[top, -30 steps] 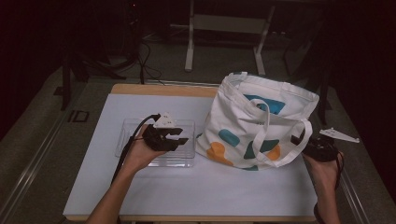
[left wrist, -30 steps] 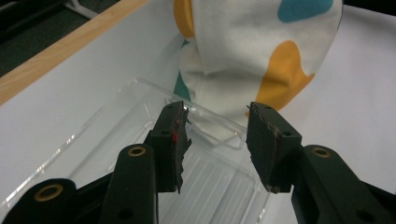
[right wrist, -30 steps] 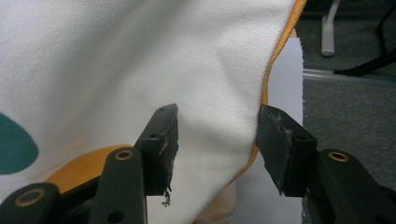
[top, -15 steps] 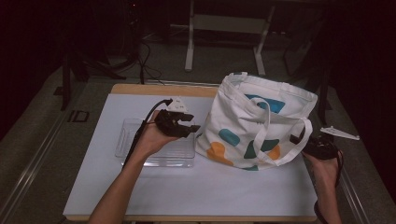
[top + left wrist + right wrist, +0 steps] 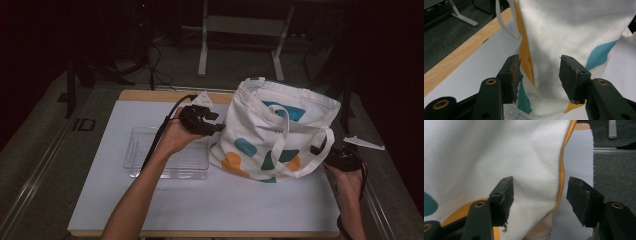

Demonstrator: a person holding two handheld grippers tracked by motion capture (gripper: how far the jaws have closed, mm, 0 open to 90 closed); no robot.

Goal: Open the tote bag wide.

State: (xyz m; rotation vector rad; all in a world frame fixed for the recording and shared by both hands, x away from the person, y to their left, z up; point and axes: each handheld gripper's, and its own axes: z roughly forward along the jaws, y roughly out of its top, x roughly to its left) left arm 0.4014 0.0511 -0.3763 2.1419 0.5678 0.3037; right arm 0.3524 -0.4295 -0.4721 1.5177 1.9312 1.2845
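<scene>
A white tote bag (image 5: 272, 117) with teal and orange shapes stands upright on the right half of the table. My left gripper (image 5: 214, 125) hovers at its left side, in a hand raised above the tray. In the left gripper view my left gripper (image 5: 539, 75) is open, and the bag's cloth (image 5: 574, 30) is just beyond the pads and untouched. Its jaws have just been opening, then eased in slightly. My right gripper (image 5: 326, 151) sits by the bag's lower right corner and handle loop. Its jaws have just been opening, and in the right gripper view my right gripper (image 5: 540, 197) frames the bag's orange-edged corner (image 5: 560, 182) without pressing it.
A clear plastic tray (image 5: 150, 165) lies on the white table cover (image 5: 280, 210), left of the bag. The table's wooden far edge (image 5: 145, 95) runs behind it. A pale desk frame (image 5: 202, 45) stands on the dark floor beyond.
The left hand has lifted off the tray and moved right to the bag's left side, with its jaws now wider. The right hand has stayed by the bag's right corner.
</scene>
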